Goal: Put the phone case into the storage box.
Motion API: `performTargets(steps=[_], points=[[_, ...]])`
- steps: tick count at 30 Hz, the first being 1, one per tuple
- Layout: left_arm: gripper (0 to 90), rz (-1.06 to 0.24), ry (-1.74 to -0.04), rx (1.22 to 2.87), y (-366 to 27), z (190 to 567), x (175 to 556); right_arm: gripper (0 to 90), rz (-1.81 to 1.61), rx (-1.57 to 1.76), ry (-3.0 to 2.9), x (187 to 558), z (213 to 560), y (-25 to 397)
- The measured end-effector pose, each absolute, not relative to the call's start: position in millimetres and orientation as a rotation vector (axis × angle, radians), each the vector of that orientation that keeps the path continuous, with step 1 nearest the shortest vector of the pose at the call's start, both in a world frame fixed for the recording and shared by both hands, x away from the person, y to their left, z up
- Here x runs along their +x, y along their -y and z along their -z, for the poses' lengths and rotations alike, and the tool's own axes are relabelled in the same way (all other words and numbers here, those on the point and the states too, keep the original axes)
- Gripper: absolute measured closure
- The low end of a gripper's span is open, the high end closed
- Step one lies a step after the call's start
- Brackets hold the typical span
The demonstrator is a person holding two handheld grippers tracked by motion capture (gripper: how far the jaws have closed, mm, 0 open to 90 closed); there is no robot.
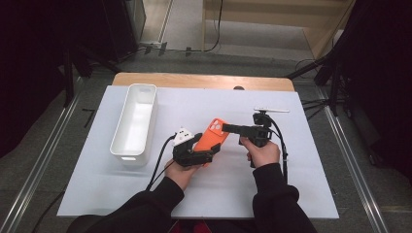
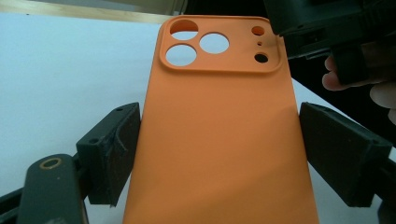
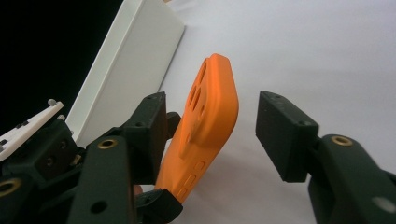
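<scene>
An orange phone case (image 1: pixel 214 138) is held up off the white mat, its camera cut-outs pointing away from the person. My left gripper (image 1: pixel 206 148) is shut on its lower half. In the left gripper view both pads press the long sides of the case (image 2: pixel 219 140). My right gripper (image 1: pixel 224 128) reaches in from the right at the case's top end. In the right gripper view its jaws stand open on either side of the case (image 3: pixel 210 107), with a clear gap on the right side. The left gripper's body (image 3: pixel 42 158) shows at lower left there.
A long white bin (image 1: pixel 133 121) stands empty on the left of the white mat (image 1: pixel 97 184). A thin white flat object (image 1: pixel 272 110) lies at the back right. A small dark item (image 1: pixel 238 88) sits at the mat's far edge. The wooden table edge (image 1: pixel 194 80) runs behind.
</scene>
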State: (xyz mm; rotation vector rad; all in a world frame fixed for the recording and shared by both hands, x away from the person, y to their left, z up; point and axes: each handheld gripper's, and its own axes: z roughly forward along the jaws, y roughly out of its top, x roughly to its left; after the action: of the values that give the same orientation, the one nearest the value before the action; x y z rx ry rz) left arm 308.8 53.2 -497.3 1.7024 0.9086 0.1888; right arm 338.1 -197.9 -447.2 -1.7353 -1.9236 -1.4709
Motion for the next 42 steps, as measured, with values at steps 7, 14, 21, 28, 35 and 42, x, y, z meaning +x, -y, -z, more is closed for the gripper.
performTargets(steps=[7, 14, 21, 28, 35, 42], points=[[15.7, -0.196, -0.902, 1.709, -52.1, 497.9, 308.3, 48.7, 1.44, -1.753, 1.903, 338.5, 447.6, 198.5], [15.7, -0.199, -0.901, 1.709, -51.5, 498.1, 307.8, 56.8, 1.435, -1.763, 1.89, 338.0, 446.8, 198.4], [15.7, -0.202, -0.901, 1.712, -50.5, 498.4, 306.8, 59.6, 1.431, -1.762, 1.886, 338.7, 447.1, 197.7], [15.7, -0.211, -0.895, 1.709, -50.0, 498.0, 305.2, 67.4, 1.434, -1.764, 1.885, 338.5, 447.2, 197.8], [15.6, -0.218, -0.891, 1.716, -49.2, 498.7, 304.4, 69.1, 1.435, -1.764, 1.888, 338.7, 447.6, 198.6], [15.6, -0.24, -0.882, 1.726, -48.0, 498.5, 303.1, 71.9, 1.441, -1.751, 1.865, 338.2, 446.6, 199.4]])
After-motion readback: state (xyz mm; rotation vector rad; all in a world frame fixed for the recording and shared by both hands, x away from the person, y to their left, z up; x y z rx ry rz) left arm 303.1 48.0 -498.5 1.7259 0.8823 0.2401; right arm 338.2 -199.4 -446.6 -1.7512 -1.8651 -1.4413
